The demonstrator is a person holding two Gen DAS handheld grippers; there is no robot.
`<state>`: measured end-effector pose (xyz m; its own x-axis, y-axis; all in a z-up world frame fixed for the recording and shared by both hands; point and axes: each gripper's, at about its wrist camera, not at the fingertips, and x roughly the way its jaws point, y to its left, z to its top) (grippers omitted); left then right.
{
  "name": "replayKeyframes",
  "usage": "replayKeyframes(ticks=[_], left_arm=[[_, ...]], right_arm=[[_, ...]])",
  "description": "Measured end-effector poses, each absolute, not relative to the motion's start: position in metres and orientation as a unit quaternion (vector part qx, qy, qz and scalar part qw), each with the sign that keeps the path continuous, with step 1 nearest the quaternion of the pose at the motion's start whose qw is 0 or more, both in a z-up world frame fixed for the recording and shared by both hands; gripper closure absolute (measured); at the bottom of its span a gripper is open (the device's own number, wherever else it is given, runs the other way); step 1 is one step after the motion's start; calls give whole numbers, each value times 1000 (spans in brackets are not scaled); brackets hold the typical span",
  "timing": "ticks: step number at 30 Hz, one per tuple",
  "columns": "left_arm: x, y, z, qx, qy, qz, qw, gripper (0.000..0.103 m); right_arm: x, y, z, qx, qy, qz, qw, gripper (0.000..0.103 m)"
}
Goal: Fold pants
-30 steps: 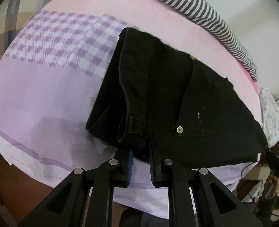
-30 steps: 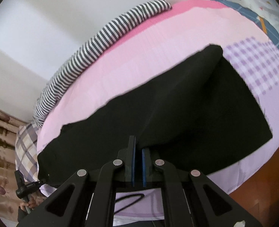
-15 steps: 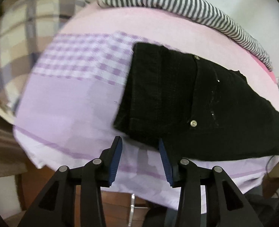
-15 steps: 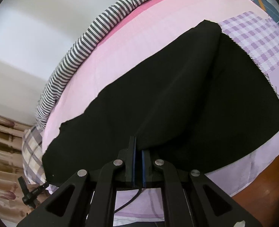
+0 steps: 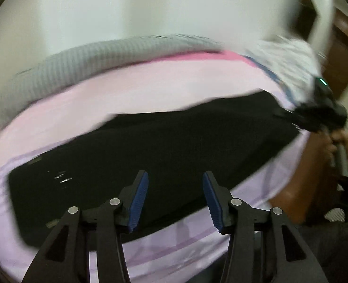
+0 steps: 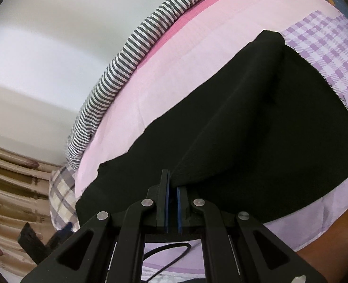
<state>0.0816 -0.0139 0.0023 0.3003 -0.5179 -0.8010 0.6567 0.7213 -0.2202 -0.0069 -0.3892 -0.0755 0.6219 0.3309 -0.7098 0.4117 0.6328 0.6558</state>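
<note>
The black pants [image 5: 150,151] lie spread along the near side of the pink and lilac bed sheet [image 5: 150,89]. My left gripper [image 5: 175,200] is open and empty, just above the pants' near edge. My right gripper [image 6: 171,200] is shut on a fold of the pants [image 6: 256,122] and lifts it into a ridge. In the blurred left wrist view the right gripper [image 5: 315,115] shows at the pants' far right end.
A striped roll of fabric [image 6: 131,47] lies along the bed's far side by the white wall. A plaid pillow [image 6: 60,193] sits at the left, and a patterned blanket [image 5: 289,59] at the right. The wooden bed edge [image 6: 334,231] shows below the sheet.
My left gripper has let go of the waistband, opened wide and swung right along the pants. My right gripper keeps its hold on the fabric.
</note>
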Motion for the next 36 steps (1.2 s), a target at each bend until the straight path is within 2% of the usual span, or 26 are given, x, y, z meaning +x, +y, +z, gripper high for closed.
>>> replayKeyframes(ticks=[4, 12, 13, 14, 15, 17, 24, 28, 36], left_arm=[[72, -91, -16, 127, 456, -417, 776, 53], [66, -154, -33, 168, 439, -417, 778, 53], [68, -163, -36, 172, 440, -418, 776, 57], [70, -167, -38, 174, 442, -418, 774, 75], [73, -170, -40, 176, 449, -416, 771, 87], [75, -180, -47, 174, 464, -411, 765, 95], [75, -179, -38, 164, 461, -411, 770, 96], [75, -175, -35, 154, 465, -406, 772, 96], [80, -175, -36, 151, 473, -398, 772, 96]], right_arm=[[-4, -391, -73, 435, 428, -18, 792, 99], [-4, -396, -69, 448, 421, -1, 789, 99], [-5, -397, -69, 449, 421, 0, 788, 99], [-6, -397, -71, 449, 420, 1, 788, 98], [-7, -396, -73, 449, 421, 4, 788, 98], [-11, -398, -78, 451, 419, 6, 788, 93], [-14, -428, -98, 488, 404, -12, 774, 84], [-14, -453, -109, 522, 384, -22, 761, 74], [6, -479, -92, 537, 342, -18, 771, 73]])
